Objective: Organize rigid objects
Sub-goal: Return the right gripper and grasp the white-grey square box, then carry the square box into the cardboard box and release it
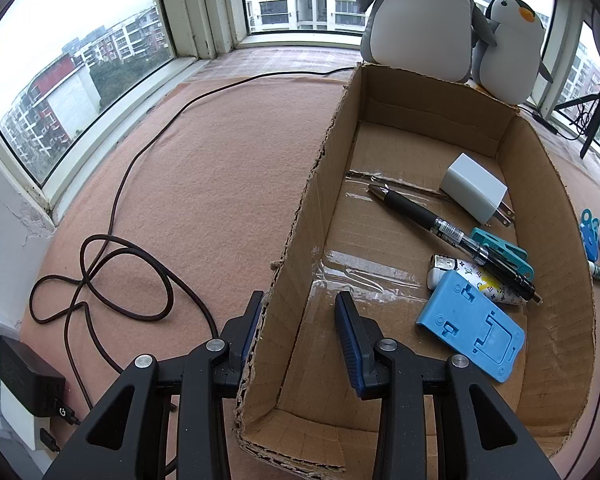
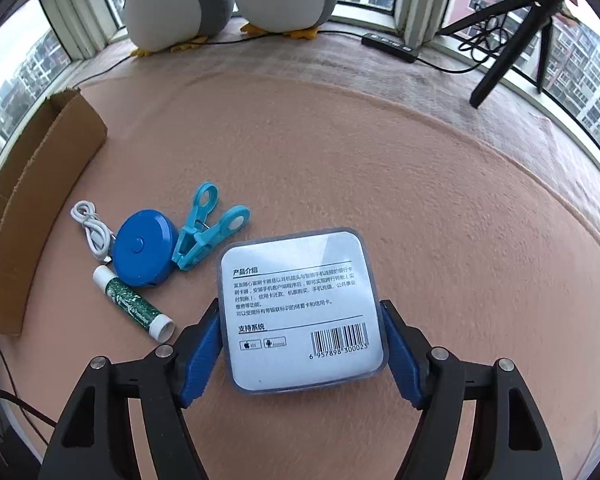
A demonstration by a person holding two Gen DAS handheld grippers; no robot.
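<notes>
In the right wrist view a flat clear case (image 2: 300, 308) with a white label and a barcode lies on the pink felt. My right gripper (image 2: 300, 312) is closed on it, both pads touching its side edges. To its left lie a blue round tape measure (image 2: 144, 254), a teal clip (image 2: 204, 236), a green lip balm (image 2: 134, 306) and a white cable (image 2: 90, 228). In the left wrist view my left gripper (image 1: 300, 320) straddles the near left wall of the cardboard box (image 1: 332, 152). Its jaws are narrowly apart and the inner pad is clear of the wall. The box holds a white charger (image 1: 474, 190), a black pen (image 1: 440, 226) and a blue phone stand (image 1: 472, 326).
Two plush penguins (image 1: 420, 20) stand behind the box by the window. A brown cable (image 1: 112, 248) loops over the felt left of the box and runs to a black adapter (image 1: 28, 376). A black tripod (image 2: 512, 48) and a power strip (image 2: 388, 46) sit at the far right.
</notes>
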